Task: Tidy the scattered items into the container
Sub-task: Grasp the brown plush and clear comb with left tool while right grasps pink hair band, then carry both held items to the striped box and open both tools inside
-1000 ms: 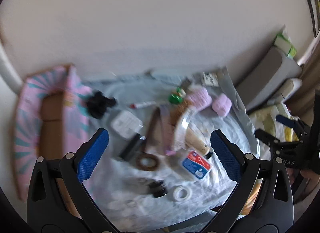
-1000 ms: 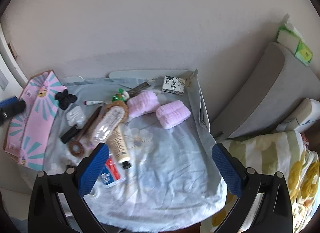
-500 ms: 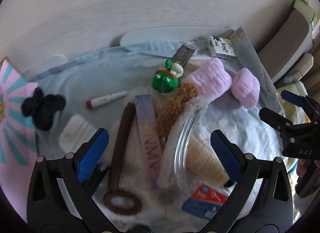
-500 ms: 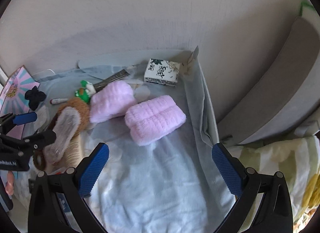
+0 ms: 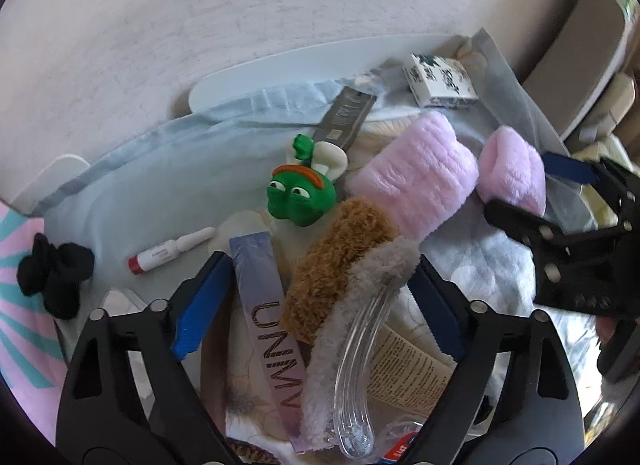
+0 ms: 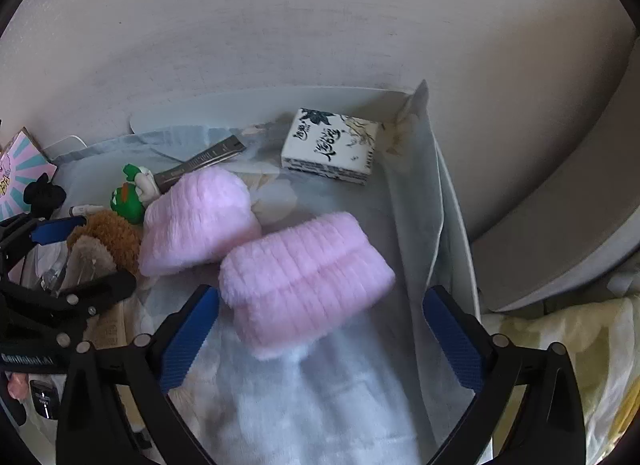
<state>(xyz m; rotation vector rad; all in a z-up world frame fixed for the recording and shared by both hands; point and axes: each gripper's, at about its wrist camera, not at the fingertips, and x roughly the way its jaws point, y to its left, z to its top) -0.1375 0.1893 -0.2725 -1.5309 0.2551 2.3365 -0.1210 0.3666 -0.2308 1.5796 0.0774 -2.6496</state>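
Note:
My left gripper (image 5: 316, 301) points down over a pile on the pale blue cloth (image 5: 160, 185). Its jaws are closing around a brown and grey fuzzy headband (image 5: 348, 261) and a purple box (image 5: 264, 305); the pads are not pressing. My right gripper (image 6: 320, 325) is also closing, with a pink plush roll (image 6: 304, 277) between its blue pads and gaps on both sides. A second pink roll (image 6: 200, 221) lies beside it. The pink container (image 5: 16, 305) with teal rays sits at the far left.
A green frog toy (image 5: 302, 197), a red-capped vial (image 5: 168, 251), a black scrunchie (image 5: 52, 273), a dark grey sachet (image 5: 344, 113) and a cream tube (image 5: 404, 365) lie around. A white patterned tissue pack (image 6: 332, 145) sits near the wall. A grey cushion (image 6: 560, 225) stands to the right.
Both grippers have sunk toward the cloth and moved in close over the items. Their jaws have narrowed, the left around the headband pile, the right around the pink roll.

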